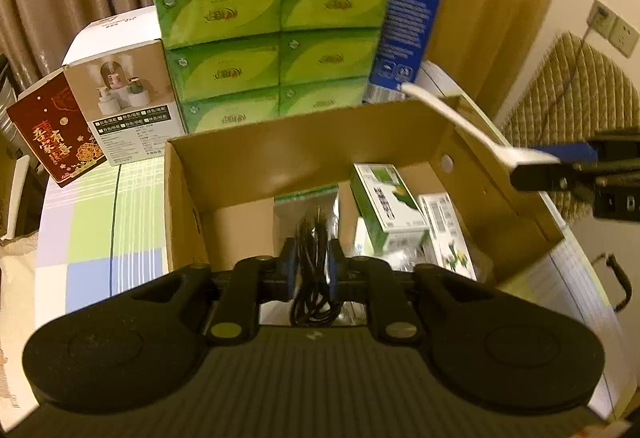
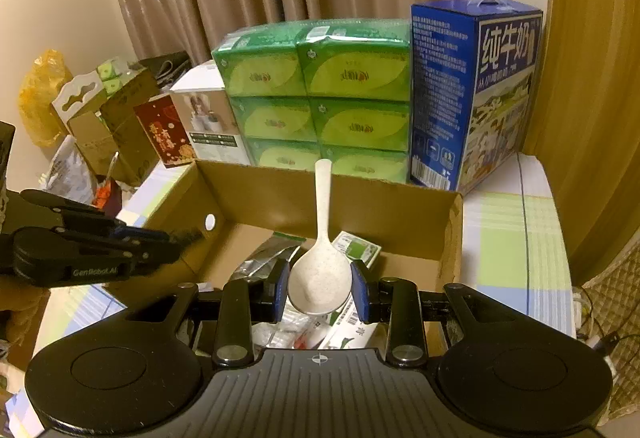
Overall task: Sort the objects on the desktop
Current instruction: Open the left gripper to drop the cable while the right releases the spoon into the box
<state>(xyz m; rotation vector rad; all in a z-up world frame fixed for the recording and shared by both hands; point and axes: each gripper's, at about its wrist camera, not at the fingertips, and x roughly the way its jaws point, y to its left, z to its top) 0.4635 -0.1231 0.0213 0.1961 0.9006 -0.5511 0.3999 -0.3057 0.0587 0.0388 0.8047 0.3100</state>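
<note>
Right gripper (image 2: pixel 320 292) clamps the bowl of a white plastic spoon (image 2: pixel 320 274), handle pointing ahead over the cardboard box (image 2: pixel 360 206). It looks light, stiff and a bit slick. Left gripper (image 1: pixel 314 272) pinches a limp black cable (image 1: pixel 314 278), hanging inside that box.

Blue carton (image 2: pixel 476 94), at 1 o'clock in the right wrist view: large white characters "纯牛奶" on its right face; the small print on its left face is too fine to read.
Left gripper (image 2: pixel 188 238), at 9 o'clock in the right wrist view: "GenRobot.AI" in pale letters on its black body.
Red box (image 1: pixel 54 136), at 10 o'clock in the left wrist view: gold characters "吾家有喜".
Green tissue packs (image 1: pixel 276 38), at 12 o'clock: a gold logo, not legible.
</note>
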